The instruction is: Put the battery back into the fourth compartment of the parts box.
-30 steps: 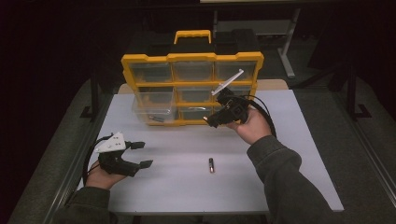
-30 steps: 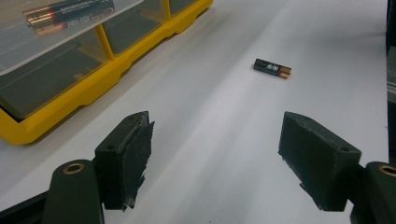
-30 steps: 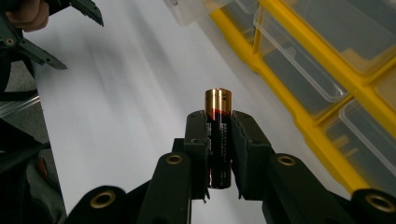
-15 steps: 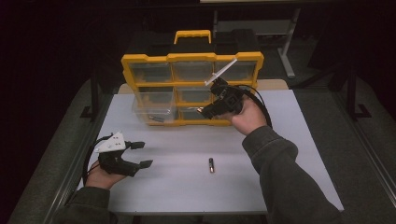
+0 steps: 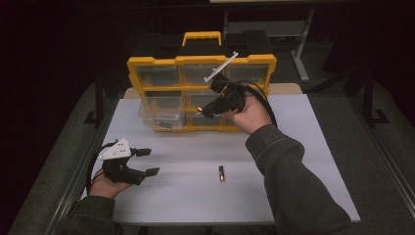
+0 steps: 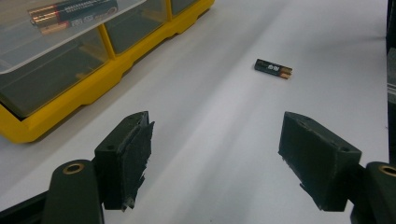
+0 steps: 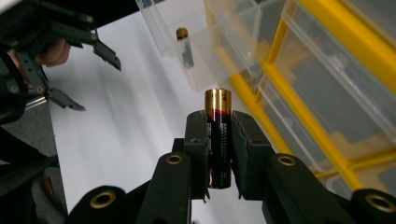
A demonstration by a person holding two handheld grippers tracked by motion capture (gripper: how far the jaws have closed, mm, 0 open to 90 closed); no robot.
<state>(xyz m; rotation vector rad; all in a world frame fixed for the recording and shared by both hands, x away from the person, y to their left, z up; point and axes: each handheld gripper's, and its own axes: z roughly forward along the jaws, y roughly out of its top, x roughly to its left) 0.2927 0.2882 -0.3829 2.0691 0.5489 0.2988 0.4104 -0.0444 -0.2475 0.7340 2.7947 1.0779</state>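
High view. We log the right claw [image 5: 208, 108] raised before the yellow organiser [image 5: 147, 63], which stands at the bench's 12 o'clock edge. One clear drawer [image 5: 159, 117] at the organiser's lower left is pulled out, presumably to receive batteries; the claw points toward it from its 3 o'clock side. The left claw [image 5: 147, 161] rests low at 8 o'clock on the bench [image 5: 303, 147], well apart, likely parked to leave the route free. A loose battery [image 5: 221, 173] lies near 6 o'clock, with bare surface all round it.

Left gripper view. We record the left claw [image 6: 215, 154] released, jaws wide with nothing between. The loose battery [image 6: 273, 68] lies ahead toward 1 o'clock on open bench. The organiser's yellow base [image 6: 60, 116] runs along at 10 o'clock, with another battery [image 6: 70, 11] inside the drawer above.

Right gripper view. We record the right claw [image 7: 219, 140] clenched on a held battery [image 7: 218, 135], gripped about its middle, gold end pointing up and forward, so the end can enter first. The open drawer [image 7: 224, 51] sits just beyond at 12 o'clock, a stored battery [image 7: 185, 46] against its left wall; room remains at its right. We judge the drawer's near rim the edge to clear.
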